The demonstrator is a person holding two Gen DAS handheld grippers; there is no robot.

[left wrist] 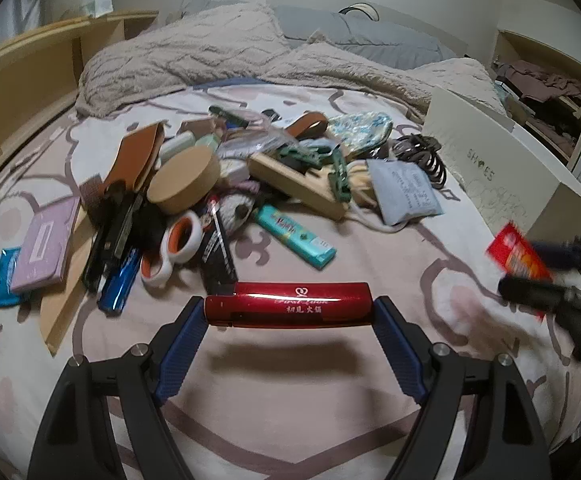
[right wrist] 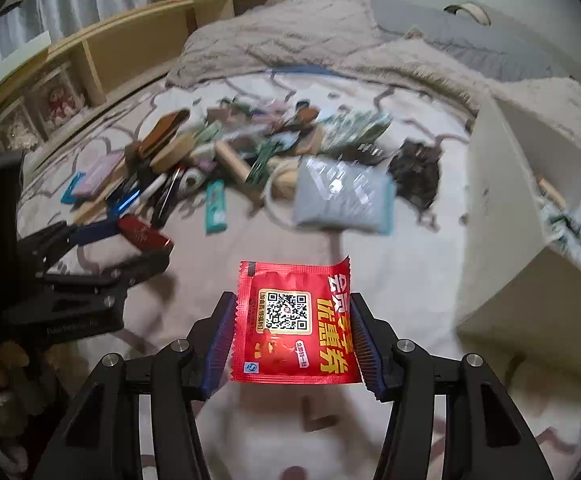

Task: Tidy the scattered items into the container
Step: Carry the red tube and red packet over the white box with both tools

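Left hand-held gripper (left wrist: pixel 290 312) pinching red case (left wrist: pixel 288 305) endwise, right hand-held gripper (right wrist: pixel 292 336) clamping limp sachet (right wrist: pixel 294 324), both above bed (left wrist: pixel 330 400), box (right wrist: pixel 530 280) right: risking slips, drops short.

My bed (left wrist: pixel 370 240), under a pale pink sheet with mauve outlines, fills the frame. At centre a heap: round cork box (left wrist: pixel 184 184), teal wrapped bar (left wrist: pixel 295 236), grey pouch (left wrist: pixel 406 192), lilac notebook (left wrist: pixel 46 244). White shoe box (left wrist: pixel 502 176) sits right; rumpled beige blanket (left wrist: pixel 194 56) above.
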